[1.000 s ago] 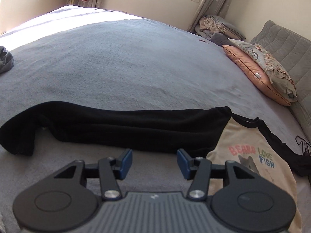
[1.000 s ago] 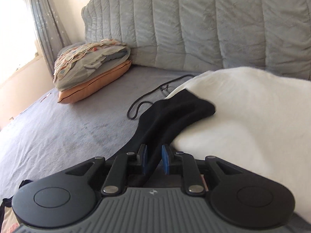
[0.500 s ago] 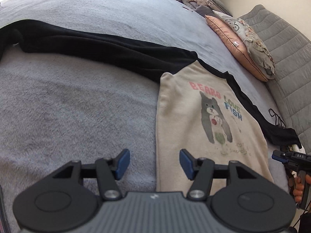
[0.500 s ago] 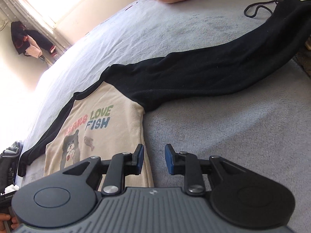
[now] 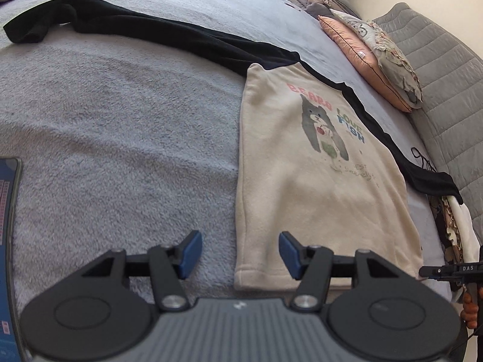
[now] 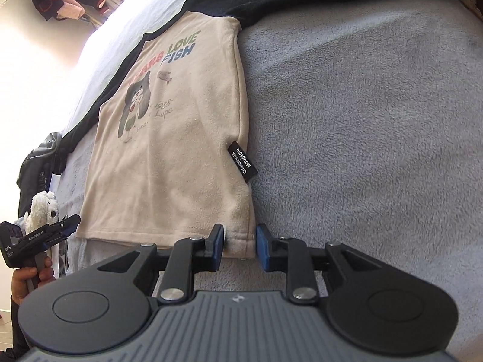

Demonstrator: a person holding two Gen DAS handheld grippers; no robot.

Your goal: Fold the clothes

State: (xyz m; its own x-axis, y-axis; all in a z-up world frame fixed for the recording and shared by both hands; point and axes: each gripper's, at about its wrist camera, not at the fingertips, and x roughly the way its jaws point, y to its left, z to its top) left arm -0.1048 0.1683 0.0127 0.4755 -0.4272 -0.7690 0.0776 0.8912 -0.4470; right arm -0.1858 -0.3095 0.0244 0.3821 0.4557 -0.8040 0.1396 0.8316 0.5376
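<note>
The cream bear-print sweatshirt point(image 5: 317, 178) lies flat on the grey bed point(image 5: 120, 120), long axis running away from you, black sleeves point(image 5: 169, 34) spread sideways. Your right tool point(image 6: 240, 247) straddles its near hem corner, spread, not pinching; your left tool point(image 5: 238, 252) hangs spread over the other corner. A second ago both sat farther up, by the sleeves.

Both grippers — now at shirt point(image 6: 169, 138) hem

Both wrist views close above shirt point(image 5: 317, 187) point(image 6: 181, 150) hem, facing down-forward from opposite hem corners; shirt shared.
</note>
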